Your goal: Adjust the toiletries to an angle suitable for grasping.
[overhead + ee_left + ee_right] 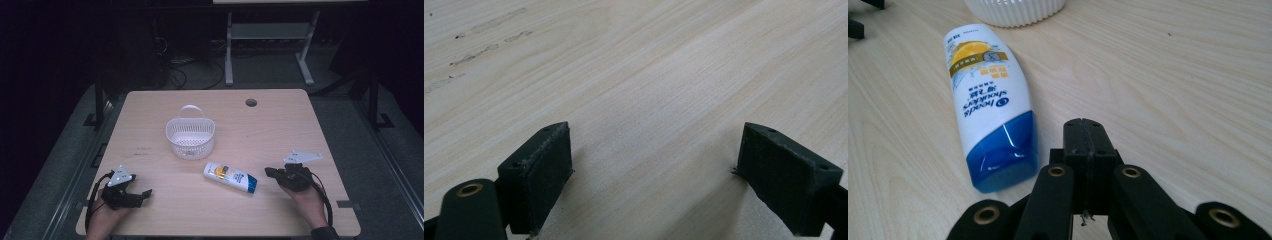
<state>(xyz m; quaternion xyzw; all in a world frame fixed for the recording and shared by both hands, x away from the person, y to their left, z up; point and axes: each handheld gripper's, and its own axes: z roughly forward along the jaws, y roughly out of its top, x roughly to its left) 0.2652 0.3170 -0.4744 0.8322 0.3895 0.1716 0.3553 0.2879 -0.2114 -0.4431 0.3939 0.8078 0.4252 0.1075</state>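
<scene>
White plastic shampoo bottle with blue cap (pixel 230 177) lies flat on desk (pixel 280 125), cap toward right gripper (pixel 270 172), fingers closed, nearer; left gripper (pixel 146 192) fingers open.

The bottle (pixel 230 178) is white with a blue cap at its right end and a yellow-orange patch with a gold band toward its left end; its lettering is blue. The basket (pixel 190 137), farther back, is plain white with a fine slotted weave. The table (pixel 280 130) is pale wood grain, with dark scuffs at left. Both grippers (pixel 145 193) (pixel 268 172) are black, topped with grey plates.
</scene>
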